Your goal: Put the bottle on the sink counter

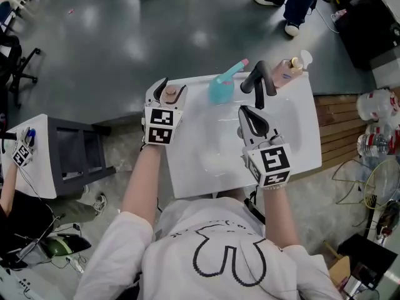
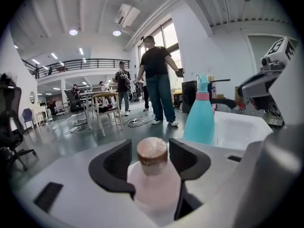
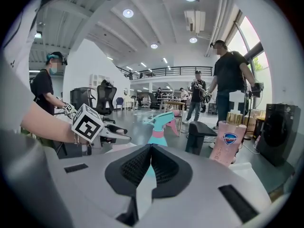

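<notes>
A pale pink bottle [image 1: 170, 94] with a brown cap [image 2: 152, 152] stands upright at the back left corner of the white sink counter [image 1: 187, 167]; its base is hidden. My left gripper [image 1: 171, 92] is open around the bottle's neck. Small gaps show between its black pads [image 2: 115, 163] and the cap. My right gripper [image 1: 245, 110] hovers over the basin [image 1: 219, 136] near the black faucet [image 1: 259, 80]. Its jaws are shut with nothing between them, as the right gripper view [image 3: 151, 148] shows.
A teal spray bottle [image 1: 220, 87] and a pink soap dispenser [image 1: 289, 71] stand along the counter's back edge. A grey stand [image 1: 75, 149] is on the left, with wooden planks [image 1: 337, 127] and water bottles [image 1: 377, 105] on the right. A person [image 1: 294, 2] stands beyond the sink.
</notes>
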